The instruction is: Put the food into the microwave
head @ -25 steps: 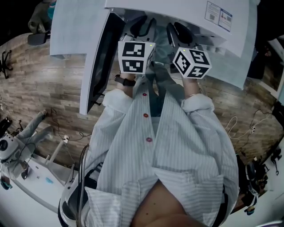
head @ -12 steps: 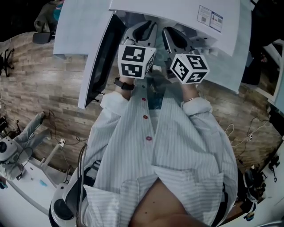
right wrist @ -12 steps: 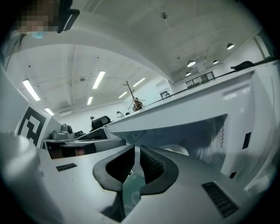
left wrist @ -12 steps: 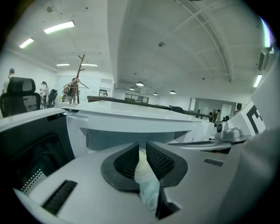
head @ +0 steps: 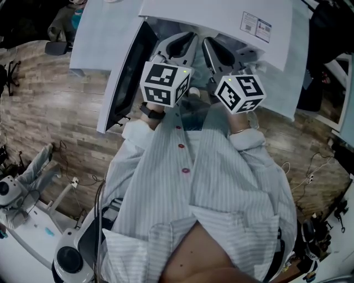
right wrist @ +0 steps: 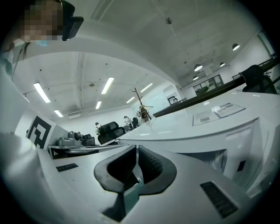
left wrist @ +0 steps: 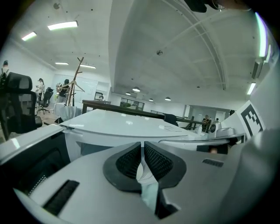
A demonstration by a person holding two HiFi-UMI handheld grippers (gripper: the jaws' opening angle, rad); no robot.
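The microwave (head: 221,19) top bears two white labels (head: 255,26), their print unreadable.

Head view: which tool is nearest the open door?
The left tool, beside the microwave door; the right tool is farther. Both tools' jaws are closing on a thin clear edge.

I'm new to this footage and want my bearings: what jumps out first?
The white microwave at the top of the head view, its door swung open to the left. Before it, the left gripper and right gripper with black-and-white marker cubes, jaws closing; a thin pale sliver shows between each pair, unidentifiable.
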